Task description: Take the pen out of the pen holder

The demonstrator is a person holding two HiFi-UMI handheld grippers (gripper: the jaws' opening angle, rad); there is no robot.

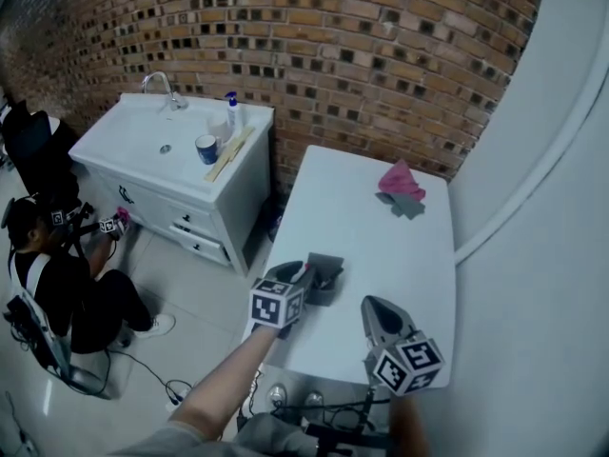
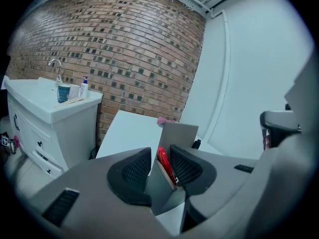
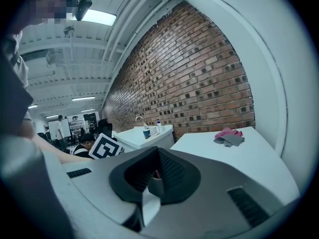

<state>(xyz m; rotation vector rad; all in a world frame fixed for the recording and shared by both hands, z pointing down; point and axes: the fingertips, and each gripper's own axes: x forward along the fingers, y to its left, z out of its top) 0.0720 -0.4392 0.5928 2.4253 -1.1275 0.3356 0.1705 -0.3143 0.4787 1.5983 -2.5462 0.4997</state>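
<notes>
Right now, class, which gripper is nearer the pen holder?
Left. The left gripper has its open jaws on either side of the pen holder, with the red pen between them. The right gripper is apart from it, toward the table's near edge.

1. The table (image 1: 381,246) stands right of the sink cabinet (image 1: 143,165), and both stand before the brick wall (image 1: 381,55)
2. The pen holder (image 1: 325,276) stands at the table's near left edge, with the pen (image 2: 166,164) leaning inside it
3. The cloth (image 1: 402,190) lies at the table's far right, well apart from the pen holder
4. The left gripper (image 1: 301,276) has the pen holder between its parted jaws, and the right gripper (image 1: 373,305) is near, to its right
5. A cup (image 1: 206,148) and a bottle (image 1: 231,112) stand on the sink cabinet's right part
</notes>
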